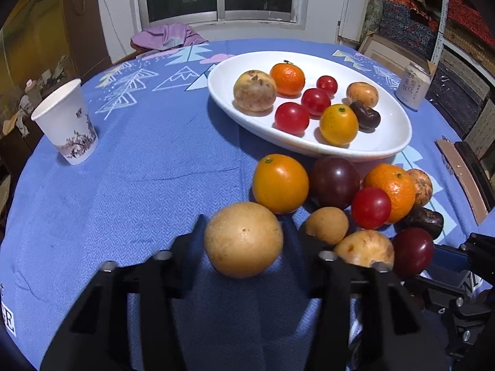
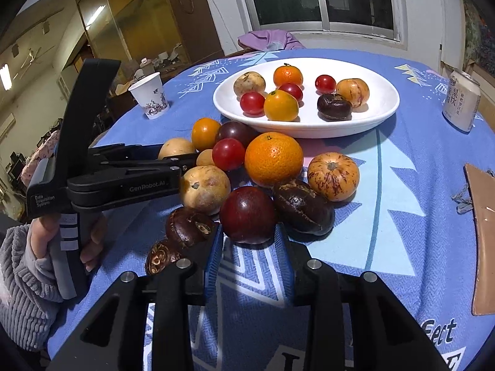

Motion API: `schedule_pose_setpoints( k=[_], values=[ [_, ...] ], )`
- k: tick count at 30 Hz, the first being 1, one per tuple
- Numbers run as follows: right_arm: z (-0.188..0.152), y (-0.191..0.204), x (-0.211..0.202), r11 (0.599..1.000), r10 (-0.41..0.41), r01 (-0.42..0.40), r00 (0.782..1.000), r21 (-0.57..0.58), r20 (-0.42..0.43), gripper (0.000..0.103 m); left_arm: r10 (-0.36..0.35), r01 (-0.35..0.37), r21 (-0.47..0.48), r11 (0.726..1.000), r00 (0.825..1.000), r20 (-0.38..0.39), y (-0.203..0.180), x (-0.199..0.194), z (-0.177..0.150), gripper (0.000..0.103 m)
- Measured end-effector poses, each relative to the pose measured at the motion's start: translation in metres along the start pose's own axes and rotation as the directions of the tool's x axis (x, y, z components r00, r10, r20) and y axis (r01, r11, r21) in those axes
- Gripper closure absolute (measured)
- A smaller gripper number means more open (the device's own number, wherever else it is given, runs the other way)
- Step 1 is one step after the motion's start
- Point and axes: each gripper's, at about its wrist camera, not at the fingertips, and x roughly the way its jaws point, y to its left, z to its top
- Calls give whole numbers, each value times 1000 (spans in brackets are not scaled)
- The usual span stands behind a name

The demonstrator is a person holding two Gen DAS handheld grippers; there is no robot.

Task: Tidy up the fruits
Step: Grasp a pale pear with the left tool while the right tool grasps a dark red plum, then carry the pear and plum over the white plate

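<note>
Left wrist view gives me the clearest read of my left gripper point(image 1: 244, 241): its black fingers point(image 1: 193, 247) sit on either side of a tan round fruit point(image 1: 243, 239) and press against it, so I count that one as gripped. The lower part of that fruit hides the cloth beneath, and I cannot tell whether it is lifted or resting on the blue tablecloth point(image 1: 139, 185). Behind it the pile crowds together: a yellow-orange fruit point(image 1: 280, 183), a dark purple one point(image 1: 334, 182), a red tomato point(image 1: 370, 207) and a mandarin point(image 1: 391, 190) overlap, and a spotted fruit point(image 1: 421, 185) is half hidden behind the mandarin.

From the right wrist view, my right gripper point(image 2: 249, 238) has its blue-padded fingers point(image 2: 213, 259) closed on a dark red plum point(image 2: 247, 215), pads touching both sides. A wrinkled dark brown fruit point(image 2: 188, 227) lies just beside the left pad, and a second one point(image 2: 161, 256) is partly covered by the finger. The left tool's body blocks part of the pile; a hand in a grey ribbed sleeve point(image 2: 18, 272) holds its handle.

Farther back sits the white oval dish point(image 2: 380, 114) with fruit in it, a paper cup point(image 2: 150, 99) to its left and a can point(image 2: 461, 105) at the right, cut off in part by the frame.
</note>
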Motion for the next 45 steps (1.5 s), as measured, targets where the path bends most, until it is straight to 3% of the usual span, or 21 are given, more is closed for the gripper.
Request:
schedule_pose_setpoints(
  k=[7, 16, 20, 24, 28, 33, 38, 41, 45],
  values=[
    [5, -8, 7, 998, 31, -30, 999, 56, -9, 61, -9, 9, -6, 1000, 1000, -4, 0, 0, -1, 57],
    [6, -8, 1, 996, 48, -51, 998, 70, 35, 63, -32, 32, -25, 999, 999, 6, 4, -2, -2, 58],
    [2, -4, -5, 998, 46, -48, 998, 46, 46, 63, -8, 10, -27, 1000, 998, 60, 5, -16, -5, 58],
    [7, -1, -29, 1000, 22, -24, 991, 16, 128, 64, 7, -5, -17, 1000, 992, 123, 3, -39, -1, 58],
    [26, -13, -56, 999, -7, -1, 975, 37, 220, 64, 15, -8, -33, 999, 981, 194, 5, -67, 21, 58],
    [86, -40, -78, 995, -51, 23, 955, 100, 292, 64, 37, -26, -50, 998, 971, 238, 1, -80, 70, 58],
    [138, -67, -61, 988, -54, 5, 949, 156, 310, 64, -13, 31, -87, 996, 978, 208, -10, -48, 106, 58],
    [157, -84, -26, 982, -39, -12, 964, 190, 263, 64, -56, 71, -92, 993, 986, 156, -19, -13, 114, 58],
    [168, -103, 22, 977, -68, 28, 980, 212, 185, 64, -64, 71, -65, 995, 993, 100, -31, 26, 113, 58]
  ],
)
